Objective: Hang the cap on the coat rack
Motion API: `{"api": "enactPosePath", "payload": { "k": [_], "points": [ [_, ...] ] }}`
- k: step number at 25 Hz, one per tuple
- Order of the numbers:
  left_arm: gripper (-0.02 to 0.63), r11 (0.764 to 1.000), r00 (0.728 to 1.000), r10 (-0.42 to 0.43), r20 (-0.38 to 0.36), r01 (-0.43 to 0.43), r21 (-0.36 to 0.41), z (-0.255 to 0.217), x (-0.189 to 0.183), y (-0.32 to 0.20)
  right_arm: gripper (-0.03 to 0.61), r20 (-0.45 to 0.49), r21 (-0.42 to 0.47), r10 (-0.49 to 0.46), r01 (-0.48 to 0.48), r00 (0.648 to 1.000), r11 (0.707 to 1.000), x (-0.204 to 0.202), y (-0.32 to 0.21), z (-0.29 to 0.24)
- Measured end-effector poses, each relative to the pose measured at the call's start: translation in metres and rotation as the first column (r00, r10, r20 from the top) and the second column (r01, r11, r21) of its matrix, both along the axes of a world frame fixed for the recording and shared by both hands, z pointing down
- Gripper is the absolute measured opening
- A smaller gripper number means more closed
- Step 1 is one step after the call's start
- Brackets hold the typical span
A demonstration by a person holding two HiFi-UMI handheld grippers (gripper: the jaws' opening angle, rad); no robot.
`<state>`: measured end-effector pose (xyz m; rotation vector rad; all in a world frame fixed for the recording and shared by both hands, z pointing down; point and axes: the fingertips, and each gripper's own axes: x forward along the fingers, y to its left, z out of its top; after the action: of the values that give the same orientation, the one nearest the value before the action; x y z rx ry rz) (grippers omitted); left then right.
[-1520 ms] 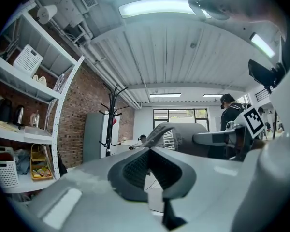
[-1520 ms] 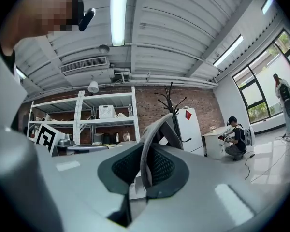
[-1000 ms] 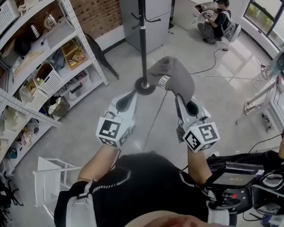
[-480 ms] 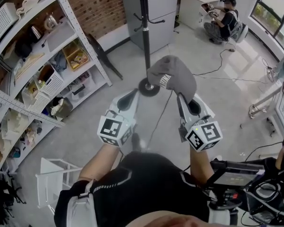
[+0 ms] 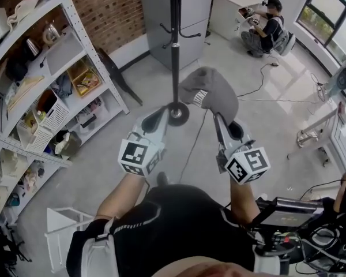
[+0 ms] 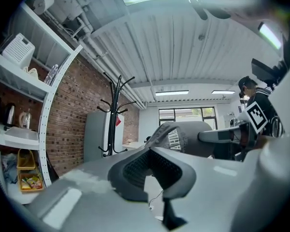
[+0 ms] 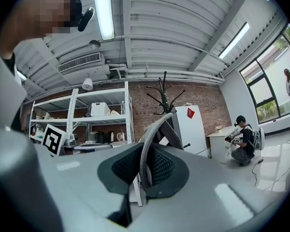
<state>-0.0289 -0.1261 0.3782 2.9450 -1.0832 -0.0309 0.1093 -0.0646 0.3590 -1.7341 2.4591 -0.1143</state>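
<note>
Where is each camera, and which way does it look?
Head view: on the head, steeply down at left gripper, right gripper, cap, coat rack; forearms, torso show.
Left gripper view: on that gripper, along shut jaws toward coat rack, cap.
Right gripper view: on that gripper, along jaws shut on cap, toward shelves.
All share cap and coat rack.
</note>
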Motion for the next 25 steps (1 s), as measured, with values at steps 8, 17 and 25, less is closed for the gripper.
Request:
{"api": "enactPosePath", "payload": {
  "k": [8,17,25],
  "points": [
    [0.002,1.0,1.0,0.022,-0.005,-0.022,-0.007,0.0,-0.011,-0.05,0.028,-0.004,0.001,-0.004,0.004,1.0,1.0,-0.018,-0.046,-0.002],
    [0.003,0.999,0.999,0.033,-0.011,-0.033,-0.008,-0.001,-0.041,-0.096,0.028,-0.017,0.018,-0.019,0.02,1.0,1.0,-0.049,-0.097,-0.009],
    [0.003,0.999,0.999,0.034,-0.032,-0.034,0.004,-0.011,-0.055,-0.131,0.028,0.004,0.06,-0.042,0.042,0.999,0.997,-0.056,-0.126,-0.032]
  ]
}}
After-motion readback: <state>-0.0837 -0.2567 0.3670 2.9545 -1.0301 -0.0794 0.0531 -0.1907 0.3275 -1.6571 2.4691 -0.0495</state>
